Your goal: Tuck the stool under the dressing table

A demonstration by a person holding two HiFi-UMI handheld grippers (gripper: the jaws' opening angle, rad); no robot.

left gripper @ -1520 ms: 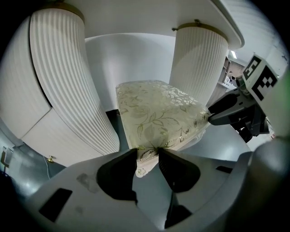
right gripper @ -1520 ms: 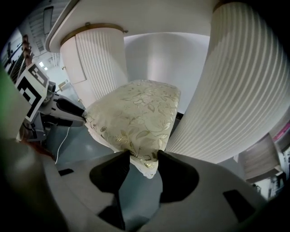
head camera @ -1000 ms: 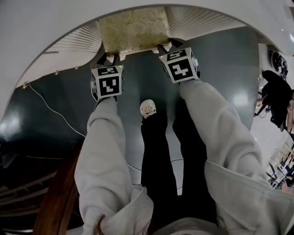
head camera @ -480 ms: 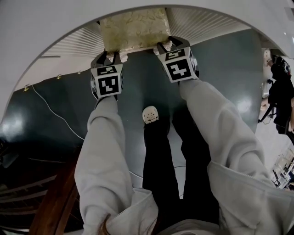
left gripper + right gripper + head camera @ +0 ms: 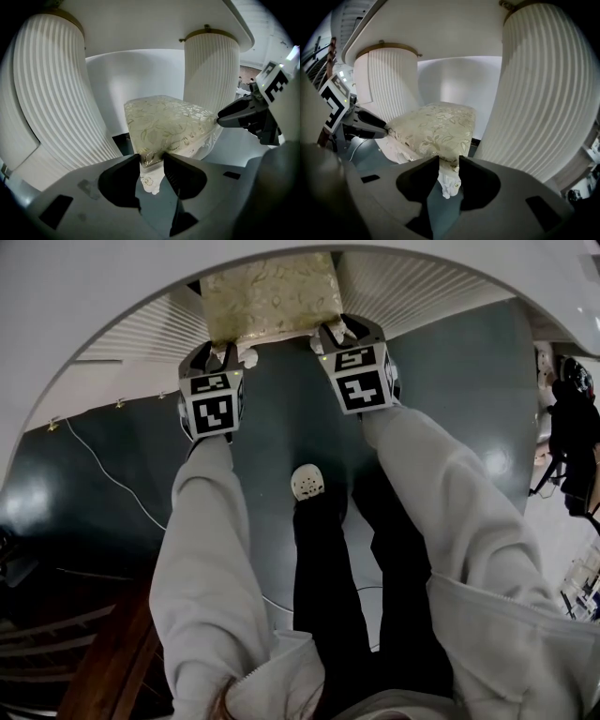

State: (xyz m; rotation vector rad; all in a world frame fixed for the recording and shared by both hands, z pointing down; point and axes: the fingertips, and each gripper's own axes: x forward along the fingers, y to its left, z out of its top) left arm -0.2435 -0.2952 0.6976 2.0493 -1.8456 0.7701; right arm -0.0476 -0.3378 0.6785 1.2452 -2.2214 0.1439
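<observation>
The stool (image 5: 272, 298), with a gold floral cushion and carved white legs, stands between the two ribbed white pedestals (image 5: 51, 93) (image 5: 211, 70) of the dressing table (image 5: 94, 296). Its far part is under the tabletop. My left gripper (image 5: 228, 354) is shut on the stool's near left corner (image 5: 151, 159). My right gripper (image 5: 335, 334) has just been closing and its jaws pinch the near right corner (image 5: 449, 161) above the carved leg. Each gripper view shows the other gripper at the cushion's (image 5: 436, 126) opposite corner.
A thin cable (image 5: 103, 470) runs across the dark floor at left. The person's white shoe (image 5: 307, 482) is just behind the grippers. Dark wooden furniture (image 5: 112, 652) fills the lower left. A dark shape (image 5: 572, 437) stands at the far right.
Both grippers and the stool have shifted a little further in under the tabletop. The shoe has stepped to a slightly different spot.
</observation>
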